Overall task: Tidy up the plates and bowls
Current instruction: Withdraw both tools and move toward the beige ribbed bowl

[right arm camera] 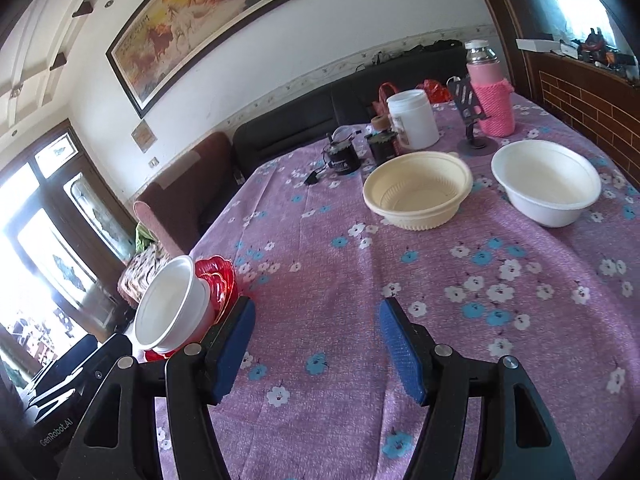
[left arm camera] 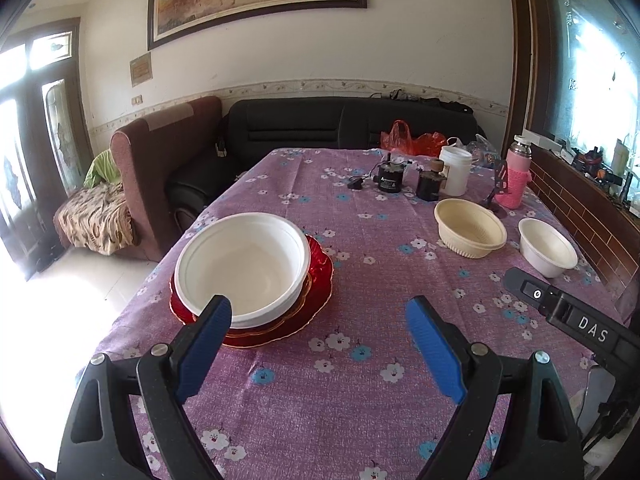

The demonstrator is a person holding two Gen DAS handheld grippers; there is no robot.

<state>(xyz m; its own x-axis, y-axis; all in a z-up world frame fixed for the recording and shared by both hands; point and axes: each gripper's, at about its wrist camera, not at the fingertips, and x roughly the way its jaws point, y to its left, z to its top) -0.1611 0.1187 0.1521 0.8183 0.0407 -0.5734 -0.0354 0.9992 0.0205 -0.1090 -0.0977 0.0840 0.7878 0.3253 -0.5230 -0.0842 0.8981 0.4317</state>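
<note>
A large white bowl (left arm camera: pixel 240 264) sits on a stack of red plates (left arm camera: pixel 316 300) near the table's left edge; the stack also shows in the right wrist view (right arm camera: pixel 216 276) with the bowl (right arm camera: pixel 172 304). A cream ribbed bowl (left arm camera: pixel 470 228) (right arm camera: pixel 418 192) and a small white bowl (left arm camera: pixel 548 246) (right arm camera: pixel 546 186) stand apart at the right. My left gripper (left arm camera: pixel 320 316) is open and empty, its left finger just in front of the large bowl's rim. My right gripper (right arm camera: pixel 318 324) is open and empty over bare cloth.
The purple flowered tablecloth (left arm camera: pixel 360 380) covers the table. At the far end stand a white jar (left arm camera: pixel 455 170), two dark small appliances (left arm camera: pixel 390 178), a pink-sleeved flask (left arm camera: pixel 516 176) and a phone stand (right arm camera: pixel 472 120). Sofas lie beyond; a brick sill is on the right.
</note>
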